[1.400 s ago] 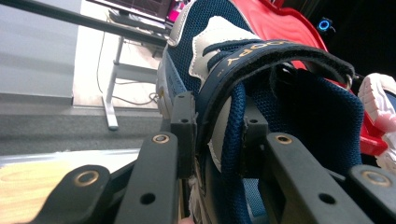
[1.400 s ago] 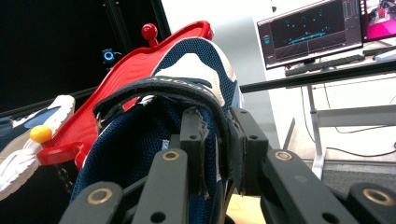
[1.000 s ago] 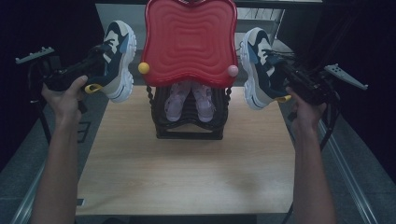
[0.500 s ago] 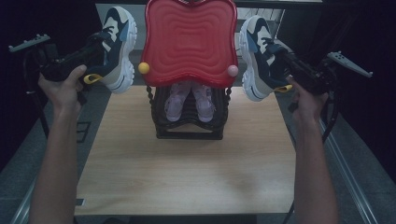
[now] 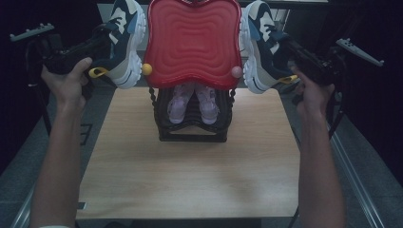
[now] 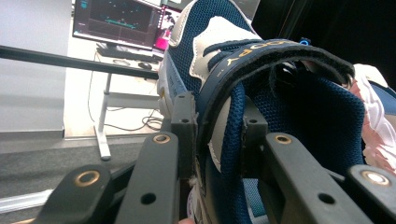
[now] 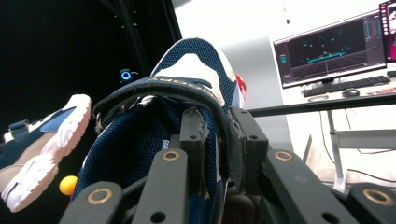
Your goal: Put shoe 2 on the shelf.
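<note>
Two navy, white and beige sneakers are held up in the air, one on each side of a red wavy lid point(image 5: 192, 40). My left gripper point(image 5: 102, 40) is shut on the collar of the left sneaker point(image 5: 122, 42); its jaws pinch the navy side wall of the left sneaker point(image 6: 261, 93). On the other side, my right gripper point(image 5: 285, 47) is shut on the right sneaker point(image 5: 259, 47), clamping the strap and side wall of the right sneaker point(image 7: 187, 107). The left sneaker point(image 7: 42, 140) also appears far off in the right gripper view.
Under the red lid stands a black wicker rack point(image 5: 192, 121) holding a pair of pink shoes point(image 5: 192, 102), at the back of the wooden table point(image 5: 190, 175). A yellow knob point(image 5: 147, 69) and a pink knob point(image 5: 236, 71) flank the lid. Desks with monitors point(image 6: 116, 21) stand behind.
Both hands have lifted their sneakers higher, up alongside the red lid. The grips look unchanged.
</note>
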`<state>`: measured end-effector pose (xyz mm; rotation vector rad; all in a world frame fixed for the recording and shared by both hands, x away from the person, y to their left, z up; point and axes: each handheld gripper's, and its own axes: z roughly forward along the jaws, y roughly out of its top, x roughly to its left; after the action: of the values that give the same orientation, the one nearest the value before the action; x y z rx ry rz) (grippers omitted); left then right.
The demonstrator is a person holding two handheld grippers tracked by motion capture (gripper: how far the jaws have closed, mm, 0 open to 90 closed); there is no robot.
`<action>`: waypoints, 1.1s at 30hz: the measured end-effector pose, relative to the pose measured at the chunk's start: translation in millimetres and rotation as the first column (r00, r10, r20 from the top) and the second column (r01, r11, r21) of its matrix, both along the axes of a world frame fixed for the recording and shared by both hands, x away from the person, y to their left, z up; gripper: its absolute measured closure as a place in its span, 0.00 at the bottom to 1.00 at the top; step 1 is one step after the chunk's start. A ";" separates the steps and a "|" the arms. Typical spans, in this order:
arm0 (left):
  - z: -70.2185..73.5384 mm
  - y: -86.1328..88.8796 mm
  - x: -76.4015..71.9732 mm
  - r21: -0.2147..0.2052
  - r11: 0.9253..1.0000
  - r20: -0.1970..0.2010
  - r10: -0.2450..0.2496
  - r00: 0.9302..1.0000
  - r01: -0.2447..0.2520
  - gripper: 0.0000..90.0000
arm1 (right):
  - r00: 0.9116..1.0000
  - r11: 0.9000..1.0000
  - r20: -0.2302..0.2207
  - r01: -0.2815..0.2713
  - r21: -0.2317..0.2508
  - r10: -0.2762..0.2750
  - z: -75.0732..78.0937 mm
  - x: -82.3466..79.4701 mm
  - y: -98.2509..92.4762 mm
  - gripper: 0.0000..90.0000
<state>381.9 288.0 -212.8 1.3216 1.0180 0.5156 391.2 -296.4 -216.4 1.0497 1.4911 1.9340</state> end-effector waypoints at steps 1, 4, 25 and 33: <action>1.3 -2.0 0.6 0.001 1.000 0.001 -0.003 1.000 0.003 0.82 | 1.000 1.000 -0.002 -0.003 0.000 0.003 1.6 0.5 2.1 0.85; 5.4 -8.7 2.7 0.007 1.000 0.004 -0.011 1.000 0.011 0.82 | 1.000 1.000 -0.005 -0.009 -0.001 0.009 6.7 1.7 9.1 0.85; 26.5 -47.7 21.4 0.022 0.999 0.010 -0.048 0.999 0.048 0.82 | 0.998 0.998 -0.015 -0.059 0.007 0.059 31.1 22.9 56.3 0.85; 27.0 -61.7 30.7 0.034 0.998 0.005 -0.047 0.999 0.047 0.82 | 0.997 0.997 -0.022 -0.073 -0.003 0.073 34.4 31.7 74.1 0.85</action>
<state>412.6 226.3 -185.8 1.3700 0.9754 0.5021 422.9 -222.2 -181.9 1.0311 1.5649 1.9742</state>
